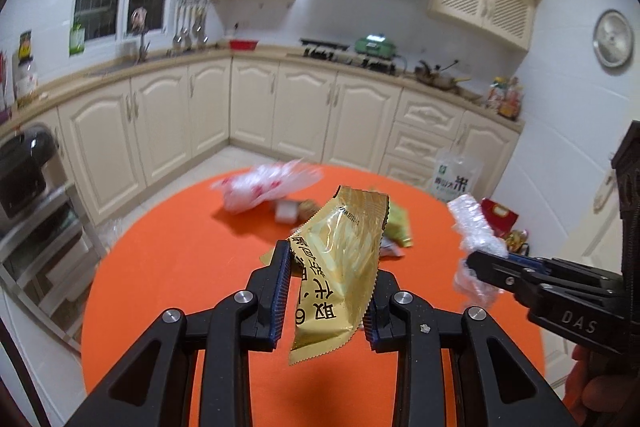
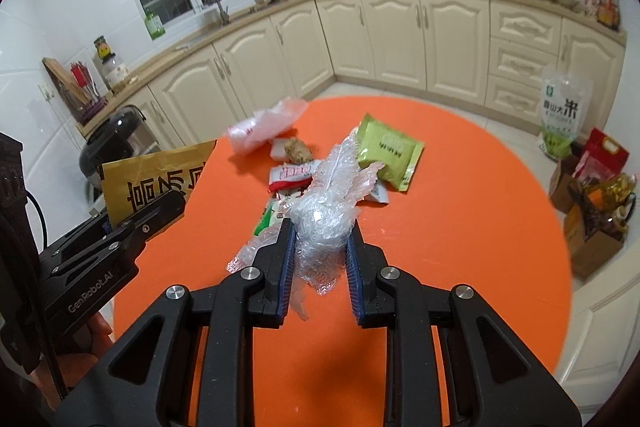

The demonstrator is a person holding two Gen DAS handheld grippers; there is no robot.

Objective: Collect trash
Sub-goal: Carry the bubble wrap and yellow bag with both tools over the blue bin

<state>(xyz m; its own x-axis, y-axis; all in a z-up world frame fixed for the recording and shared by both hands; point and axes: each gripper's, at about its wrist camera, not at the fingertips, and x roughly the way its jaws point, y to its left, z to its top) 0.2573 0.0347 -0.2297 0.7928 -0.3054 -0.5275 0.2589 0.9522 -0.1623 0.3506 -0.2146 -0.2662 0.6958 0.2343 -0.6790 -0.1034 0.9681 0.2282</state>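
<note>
Left gripper [image 1: 328, 291] clamps gold snack wrapper [image 1: 340, 259]; right gripper [image 2: 320, 263] clamps crumpled clear plastic [image 2: 324, 219]. Ahead of both: green packet [image 2: 388, 151], red-white wrappers [image 2: 290, 175], pink-white bag [image 2: 260, 127] left on orange table [image 2: 460, 227]; no bin visible

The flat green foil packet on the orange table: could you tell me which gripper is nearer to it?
Right. The right gripper, shut on crumpled clear plastic wrap, hovers just short of the green foil packet; the left gripper, holding a gold wrapper, is off beside the table.
</note>
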